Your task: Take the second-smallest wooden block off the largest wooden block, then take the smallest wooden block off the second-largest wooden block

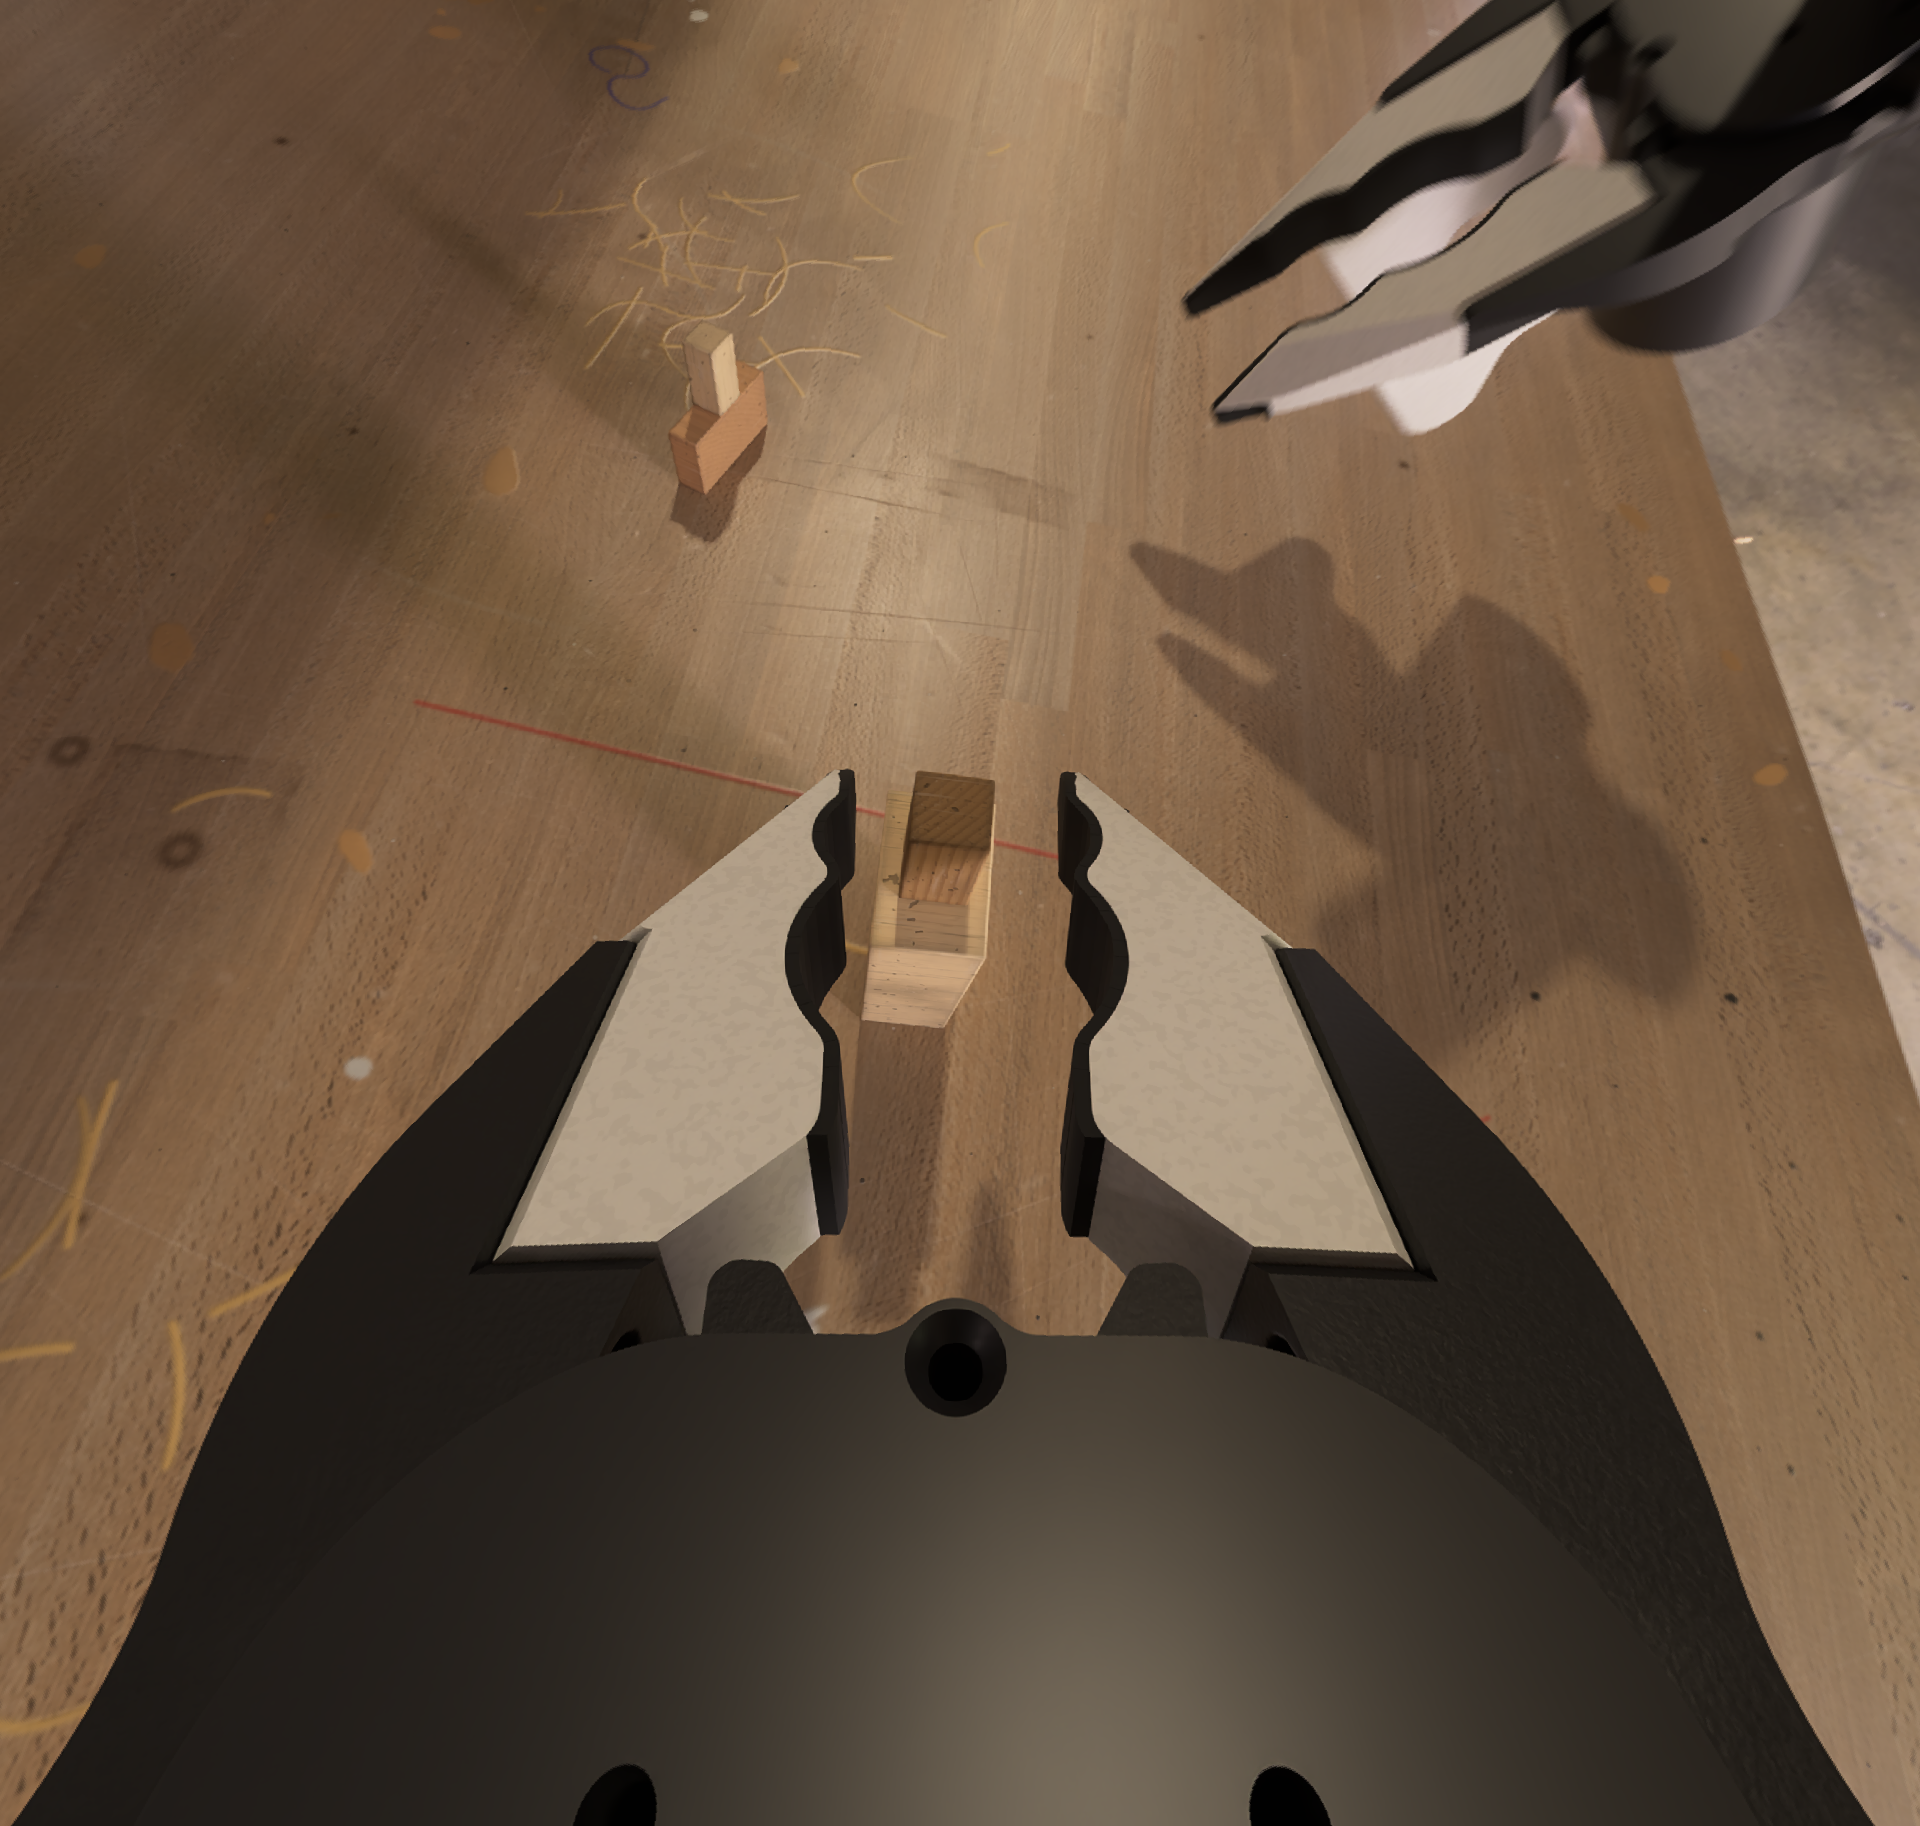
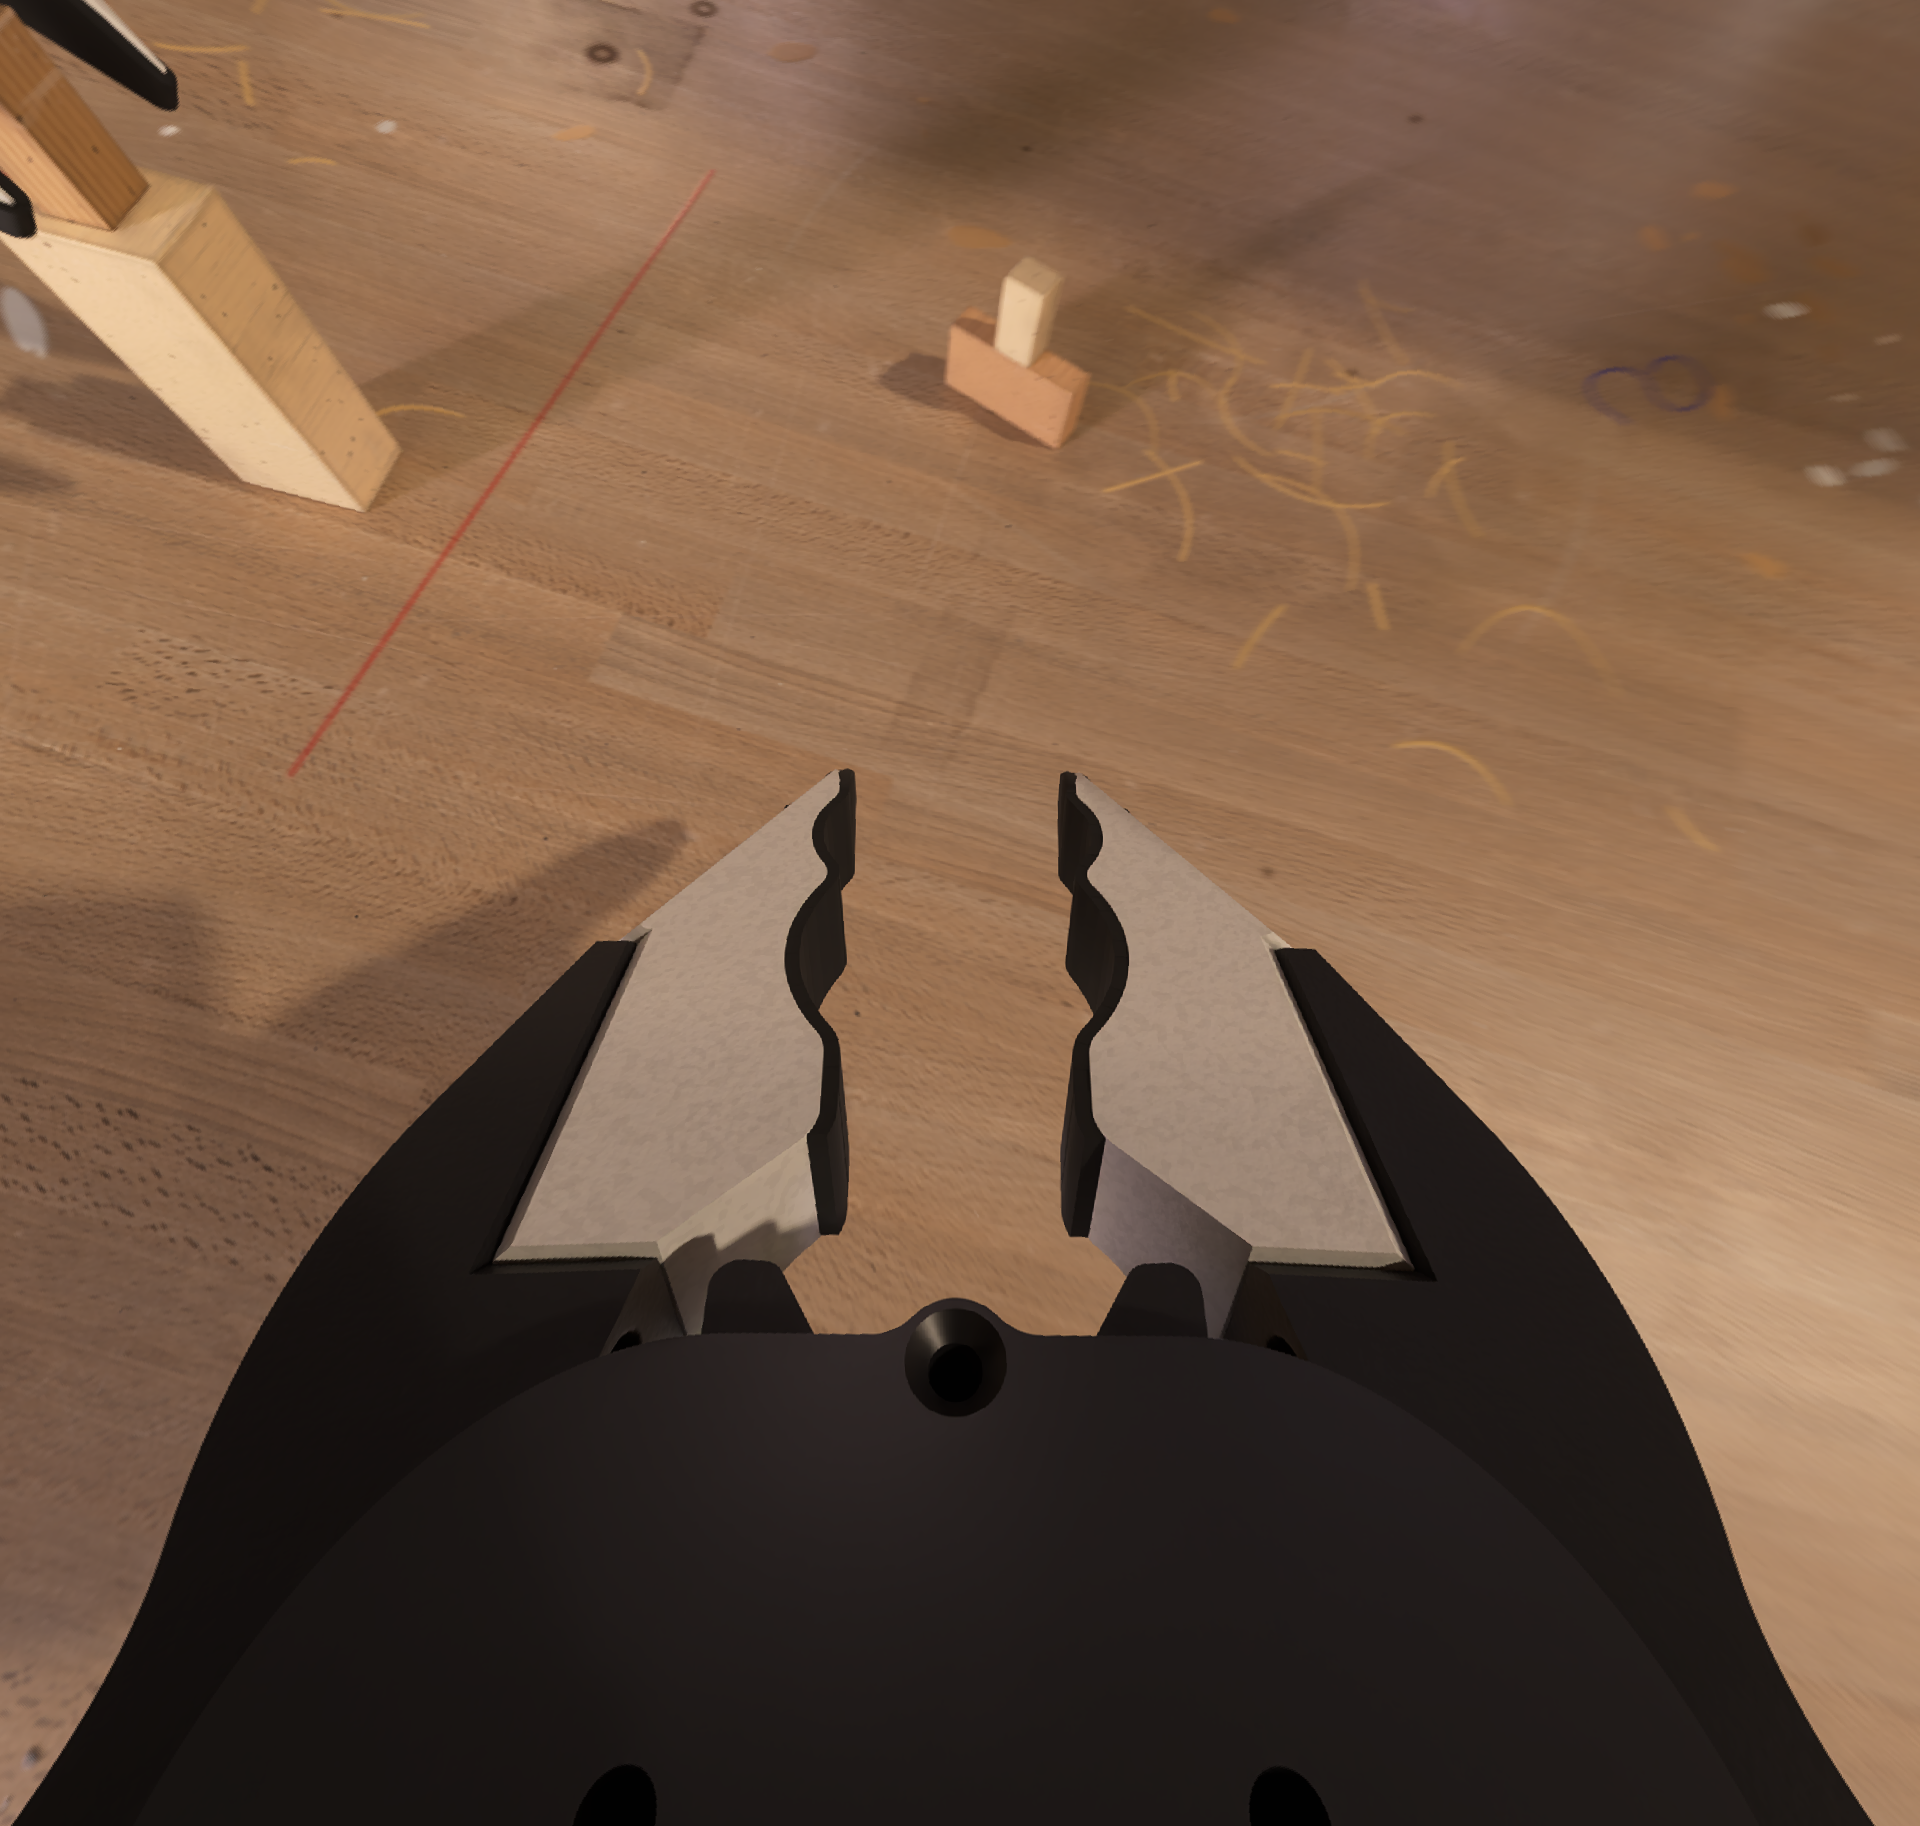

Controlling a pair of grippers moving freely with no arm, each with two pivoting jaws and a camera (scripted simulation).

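The largest block (image 1: 920, 981) is pale wood and lies on the table. The brown second-smallest block (image 1: 951, 826) stands on its far end. My left gripper (image 1: 956, 789) is open, its fingers on either side of this stack with a gap on both sides. The right wrist view shows the same pale block (image 2: 208, 353), the brown block (image 2: 62, 145) and a left fingertip (image 2: 140, 77) beside it. Farther off, the smallest pale block (image 1: 712, 368) (image 2: 1029, 311) stands upright on the orange second-largest block (image 1: 717, 441) (image 2: 1013, 389). My right gripper (image 2: 956, 789) (image 1: 1210, 358) is open, empty, above bare table.
A thin red line (image 1: 623, 753) (image 2: 499, 467) crosses the wooden table under the largest block. Wood shavings (image 1: 727, 249) (image 2: 1299, 426) lie around the orange block. The table's edge (image 1: 1725, 550) runs along the right, with grey floor (image 1: 1849, 633) beyond.
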